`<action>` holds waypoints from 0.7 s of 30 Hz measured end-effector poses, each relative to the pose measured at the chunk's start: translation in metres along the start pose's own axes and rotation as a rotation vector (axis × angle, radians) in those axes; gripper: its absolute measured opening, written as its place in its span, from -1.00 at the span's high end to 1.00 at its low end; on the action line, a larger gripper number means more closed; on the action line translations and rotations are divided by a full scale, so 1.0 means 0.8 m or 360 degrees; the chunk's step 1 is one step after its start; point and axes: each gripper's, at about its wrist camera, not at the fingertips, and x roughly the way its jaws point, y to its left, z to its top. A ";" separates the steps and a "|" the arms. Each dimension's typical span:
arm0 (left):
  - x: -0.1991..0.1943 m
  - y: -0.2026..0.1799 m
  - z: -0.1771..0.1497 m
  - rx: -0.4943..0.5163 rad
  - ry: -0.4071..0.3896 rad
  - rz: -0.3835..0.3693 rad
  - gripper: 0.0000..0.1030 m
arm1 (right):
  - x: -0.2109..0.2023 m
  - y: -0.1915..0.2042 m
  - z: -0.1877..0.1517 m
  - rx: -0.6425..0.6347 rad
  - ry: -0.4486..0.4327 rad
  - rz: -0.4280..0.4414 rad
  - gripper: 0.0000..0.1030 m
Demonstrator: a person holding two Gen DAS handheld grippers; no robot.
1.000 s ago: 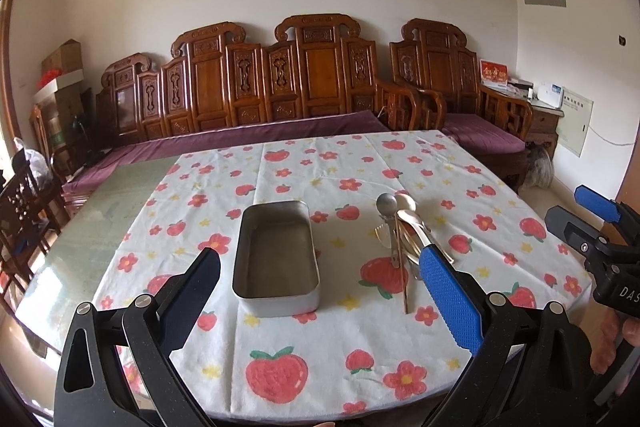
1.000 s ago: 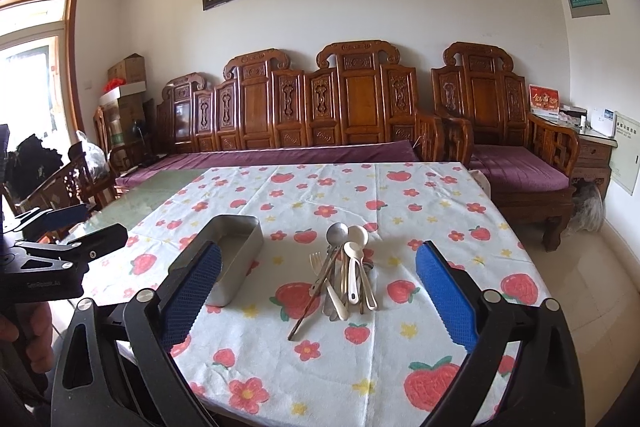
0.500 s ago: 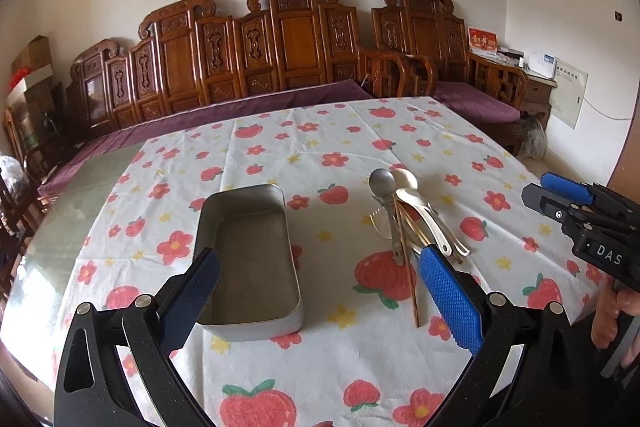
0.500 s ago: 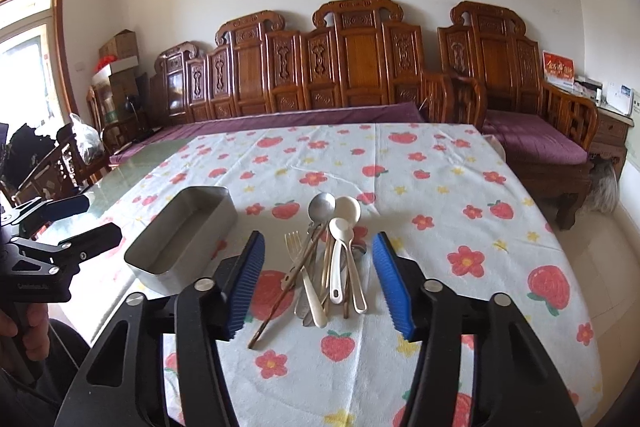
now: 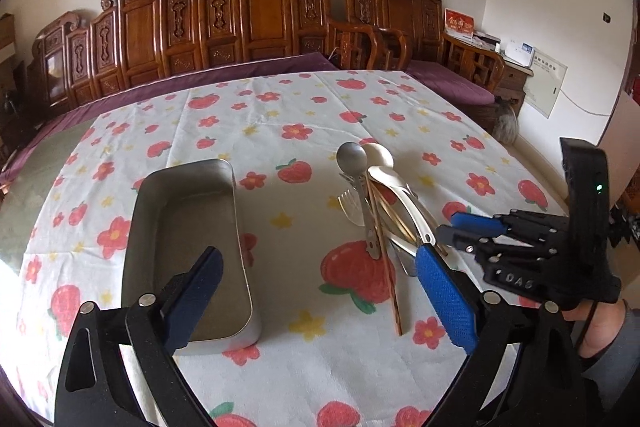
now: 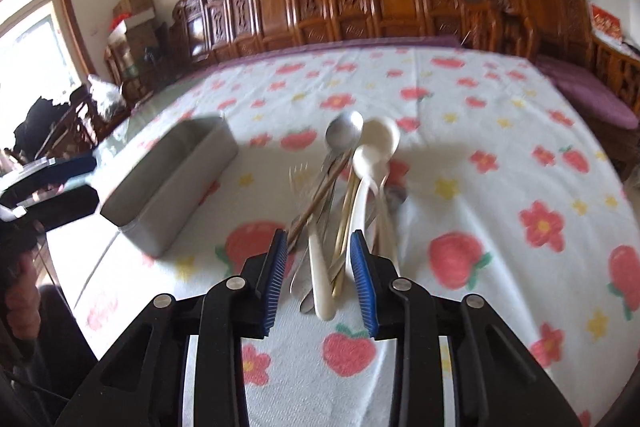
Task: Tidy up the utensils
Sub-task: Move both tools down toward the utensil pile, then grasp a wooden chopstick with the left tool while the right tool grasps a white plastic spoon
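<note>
A pile of utensils (image 5: 380,211) lies on the flowered tablecloth: metal spoon (image 5: 352,155), cream spoons, a fork and chopsticks. It also shows in the right wrist view (image 6: 348,195). An empty metal tin (image 5: 188,243) sits left of the pile; it shows in the right wrist view (image 6: 172,183) too. My left gripper (image 5: 316,291) is open wide and empty, low over the tin's near end. My right gripper (image 6: 320,267) is partly closed, jaws straddling the near handles of the pile, not clamped. It also shows from the side in the left wrist view (image 5: 464,231).
The table (image 5: 280,115) carries a white cloth with red flowers and strawberries. A carved wooden bench (image 5: 256,19) with purple cushions stands behind it. A wooden armchair (image 5: 452,67) and a side cabinet stand at the right. Boxes and chairs are at the left (image 6: 132,27).
Both grippers moved forward and down toward the table. The right gripper narrowed from wide open to a small gap and now sits over the utensil handles.
</note>
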 end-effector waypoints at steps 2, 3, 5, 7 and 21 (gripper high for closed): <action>0.009 -0.002 0.000 -0.0008 0.0033 -0.0052 -0.53 | 0.016 0.000 -0.006 -0.0014 0.0059 0.0006 0.33; 0.013 -0.004 0.000 -0.0012 0.0046 -0.0068 -0.47 | 0.016 -0.002 -0.006 -0.0001 0.0057 -0.0001 0.33; 0.028 -0.010 0.003 -0.0001 0.0074 -0.0101 -0.31 | 0.014 -0.010 -0.004 0.0023 0.0040 -0.0010 0.33; 0.047 -0.021 0.005 0.0025 0.0132 -0.0140 -0.14 | 0.011 -0.020 -0.003 0.0045 0.0032 -0.0024 0.33; 0.151 -0.067 -0.010 0.0119 0.0402 -0.0208 0.62 | 0.009 -0.044 0.003 0.0087 0.0026 -0.0083 0.38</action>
